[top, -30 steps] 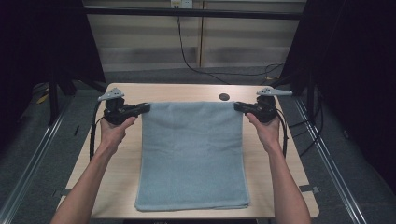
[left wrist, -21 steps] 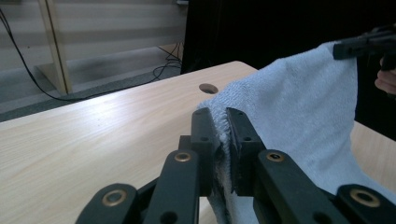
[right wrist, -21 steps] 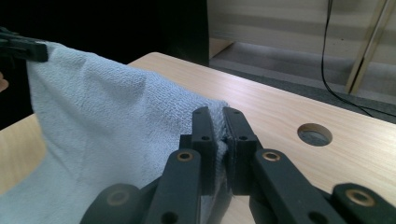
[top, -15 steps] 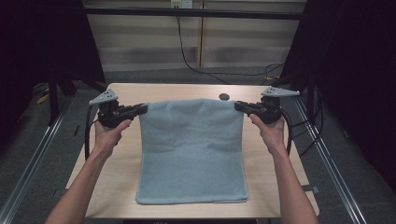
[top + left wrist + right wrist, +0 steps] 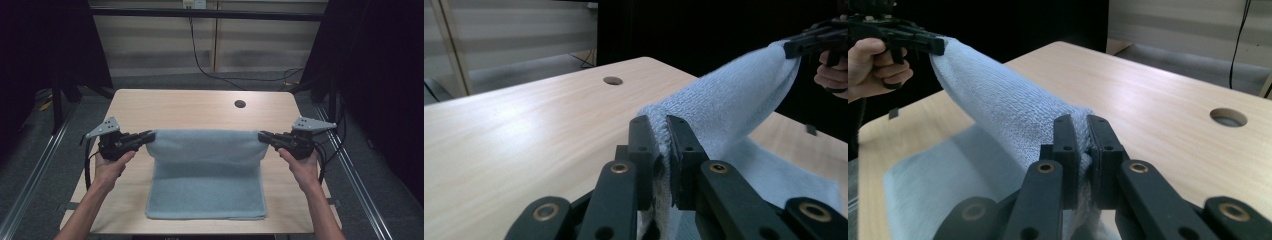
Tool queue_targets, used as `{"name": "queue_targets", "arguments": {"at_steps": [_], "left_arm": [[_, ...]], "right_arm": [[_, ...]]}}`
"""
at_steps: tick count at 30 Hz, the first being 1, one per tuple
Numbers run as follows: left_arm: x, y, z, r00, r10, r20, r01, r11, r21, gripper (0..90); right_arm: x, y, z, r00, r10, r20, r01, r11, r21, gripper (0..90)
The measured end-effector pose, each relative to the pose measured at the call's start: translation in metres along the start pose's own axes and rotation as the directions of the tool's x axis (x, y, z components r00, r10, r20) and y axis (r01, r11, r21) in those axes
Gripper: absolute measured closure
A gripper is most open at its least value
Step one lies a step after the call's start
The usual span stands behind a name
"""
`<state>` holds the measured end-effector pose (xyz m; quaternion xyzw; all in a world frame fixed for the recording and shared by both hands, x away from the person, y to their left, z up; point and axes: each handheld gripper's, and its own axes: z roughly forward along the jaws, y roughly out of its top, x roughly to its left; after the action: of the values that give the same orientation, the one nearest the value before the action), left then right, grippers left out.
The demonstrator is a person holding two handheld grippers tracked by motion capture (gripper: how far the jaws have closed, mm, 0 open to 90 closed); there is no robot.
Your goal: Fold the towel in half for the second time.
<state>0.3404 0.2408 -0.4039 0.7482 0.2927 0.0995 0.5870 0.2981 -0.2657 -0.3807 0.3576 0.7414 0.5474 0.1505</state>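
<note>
A light blue towel [image 5: 206, 172] lies on the wooden table [image 5: 190, 107], its far edge lifted and stretched taut between the two grippers. My left gripper [image 5: 150, 135] is shut on the towel's far left corner [image 5: 663, 131]. My right gripper [image 5: 260, 136] is shut on the far right corner [image 5: 1081, 116]. The raised part folds over towards the near edge, while the towel's near half [image 5: 205, 207] rests flat on the table. In the left gripper view the other gripper [image 5: 811, 40] holds the opposite corner, and in the right gripper view the other gripper [image 5: 903, 36] does likewise.
A round cable hole [image 5: 240, 104] sits in the table's far right part. Bare wood lies beyond the towel. Metal rails [image 5: 35, 170] run along both sides of the table, and dark curtains [image 5: 380, 60] stand at left and right.
Both grippers have carried the towel's far edge towards the near side of the table, lifting it so that the towel folds over itself. The far part of the table is now uncovered.
</note>
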Motion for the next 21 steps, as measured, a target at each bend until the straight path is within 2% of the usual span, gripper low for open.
{"name": "queue_targets", "arguments": {"at_steps": [7,11,12,17,19,21], "left_arm": [[-0.018,-0.019,-0.013,0.9996,-0.006,0.027,0.005,0.9999,0.015,82.6],[-0.027,-0.029,-0.022,0.9994,-0.002,0.036,0.001,0.9995,0.033,82.4],[-0.029,-0.033,-0.023,0.9987,-0.011,0.049,0.009,0.9993,0.037,82.3],[-0.037,-0.060,-0.025,0.9978,-0.021,0.063,0.015,0.9946,0.103,81.9],[-0.039,-0.068,-0.025,0.9977,-0.030,0.061,0.023,0.9920,0.124,81.7],[-0.041,-0.074,-0.026,0.9977,-0.024,0.064,0.014,0.9878,0.155,81.5]], "right_arm": [[0.023,-0.019,-0.010,0.9998,-0.015,-0.011,0.015,0.999,0.039,84.3],[0.036,-0.033,-0.014,0.9999,-0.013,-0.010,0.014,0.996,0.083,84.2],[0.039,-0.037,-0.016,0.9998,-0.014,-0.012,0.015,0.996,0.093,84.0],[0.049,-0.063,-0.020,1.0000,-0.005,0.004,0.004,0.994,0.108,83.8],[0.052,-0.076,-0.017,1.0000,0.005,0.004,-0.005,0.990,0.138,83.7],[0.054,-0.086,-0.016,0.9998,0.018,-0.001,-0.018,0.988,0.157,83.3]]}}
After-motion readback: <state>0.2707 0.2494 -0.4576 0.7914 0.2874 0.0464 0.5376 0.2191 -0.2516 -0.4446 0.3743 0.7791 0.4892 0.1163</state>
